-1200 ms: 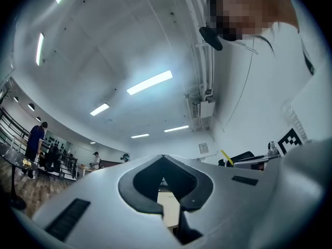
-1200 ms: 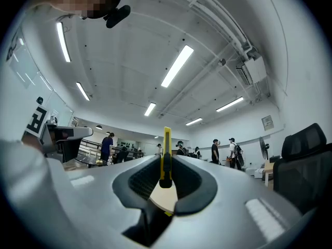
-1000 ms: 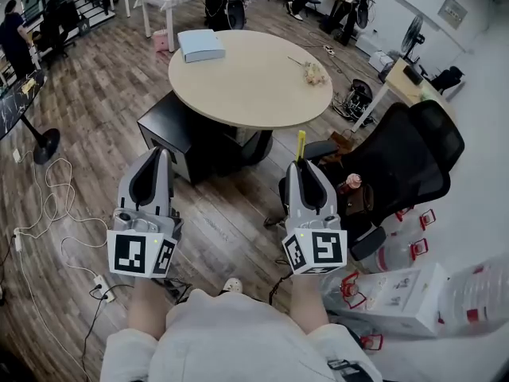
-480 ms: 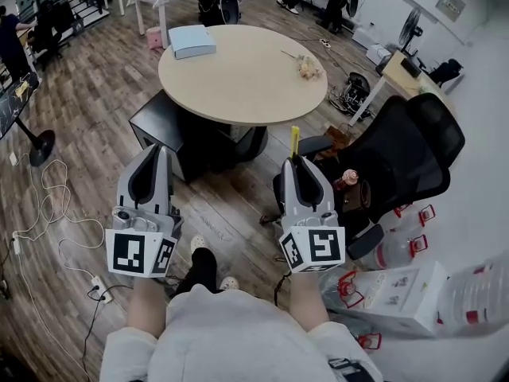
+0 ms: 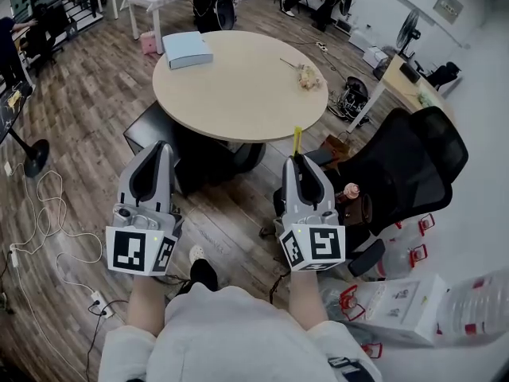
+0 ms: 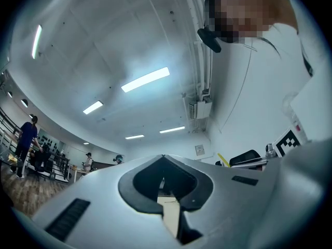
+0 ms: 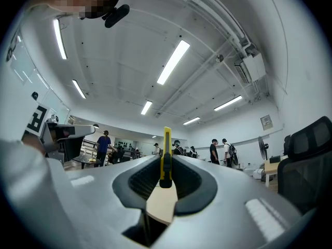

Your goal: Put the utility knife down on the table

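Right gripper view shows the yellow utility knife (image 7: 166, 154) standing upright, pinched between the jaws of the right gripper (image 7: 165, 179), which are closed on its lower end. The left gripper (image 5: 162, 146) has its jaws drawn together with nothing between them and takes no part in the grip.

From the head view, both grippers are held out side by side above the wooden floor, short of the round bench (image 5: 238, 94). The knife's tip just overlaps the near rim of the bench in that view, but the tool hangs in the air, not on the surface. A pale blue box (image 5: 187, 48) lies at the far left of the bench top and a small light object (image 5: 308, 75) at the far right; the middle is bare. A black office chair (image 5: 406, 165) stands just beside the right gripper.

By my reading the task is barely begun: the knife is in hand, and the carry over the bench, the lowering and the release are all not yet done.
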A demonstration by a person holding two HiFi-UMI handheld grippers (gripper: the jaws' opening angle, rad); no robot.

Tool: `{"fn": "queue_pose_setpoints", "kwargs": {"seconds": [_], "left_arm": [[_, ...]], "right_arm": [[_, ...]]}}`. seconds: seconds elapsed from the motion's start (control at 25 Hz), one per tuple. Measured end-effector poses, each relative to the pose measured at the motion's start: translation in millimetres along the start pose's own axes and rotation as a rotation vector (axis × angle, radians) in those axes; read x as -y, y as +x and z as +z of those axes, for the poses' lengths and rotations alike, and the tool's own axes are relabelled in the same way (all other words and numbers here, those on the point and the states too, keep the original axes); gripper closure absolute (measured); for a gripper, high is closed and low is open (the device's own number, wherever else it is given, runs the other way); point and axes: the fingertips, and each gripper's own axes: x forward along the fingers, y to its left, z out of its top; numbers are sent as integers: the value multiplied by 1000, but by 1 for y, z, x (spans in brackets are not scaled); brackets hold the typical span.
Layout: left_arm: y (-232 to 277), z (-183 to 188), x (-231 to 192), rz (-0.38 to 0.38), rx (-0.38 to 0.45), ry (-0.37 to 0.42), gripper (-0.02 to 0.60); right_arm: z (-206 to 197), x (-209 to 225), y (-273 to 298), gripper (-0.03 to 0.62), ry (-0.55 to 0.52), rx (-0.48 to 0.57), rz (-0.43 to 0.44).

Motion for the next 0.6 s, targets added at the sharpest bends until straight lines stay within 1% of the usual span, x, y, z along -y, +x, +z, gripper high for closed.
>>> {"fn": "queue_pose_setpoints", "kwargs": {"seconds": [0.28,0.6], "left_arm": [[51,-13,-48,15,15,5,574],[100,-38,-103,18,-4,-18,574]], "right_arm": [[-8,4,71,520,-6,13,1],[-25,-4,141,520,-2,-3,-2]]}}
